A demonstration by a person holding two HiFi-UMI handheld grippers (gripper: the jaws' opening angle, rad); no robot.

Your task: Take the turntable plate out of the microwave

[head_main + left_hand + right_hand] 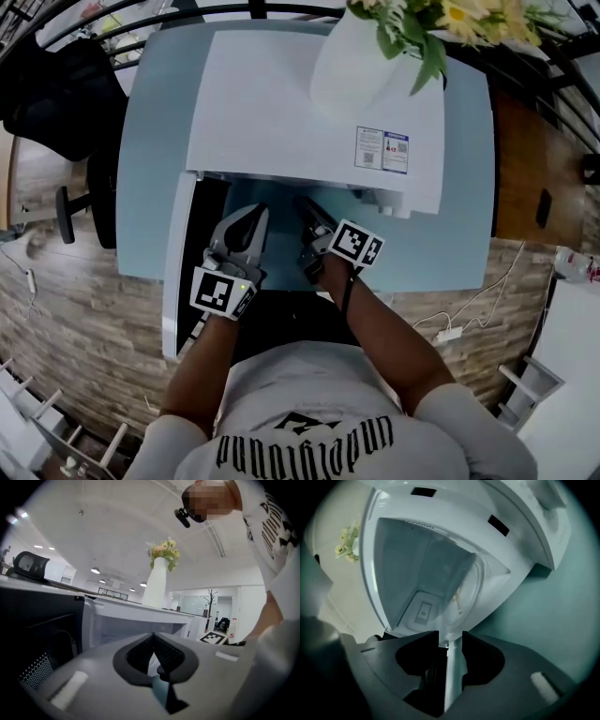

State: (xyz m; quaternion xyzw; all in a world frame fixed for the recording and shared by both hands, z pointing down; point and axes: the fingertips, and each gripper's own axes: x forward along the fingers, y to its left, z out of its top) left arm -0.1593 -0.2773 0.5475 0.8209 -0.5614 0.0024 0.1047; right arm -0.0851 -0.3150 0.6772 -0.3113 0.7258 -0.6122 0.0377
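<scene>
Right forearm outstretched, right gripper facing microwave

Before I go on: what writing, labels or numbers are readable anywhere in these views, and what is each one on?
No text reads clearly.
Sticker on top of the microwave: blue print and code squares, too small to read.
Shirt print: ornate letters seen upside down, not legible.
Square markers: black-and-white patterns, no words.
</scene>
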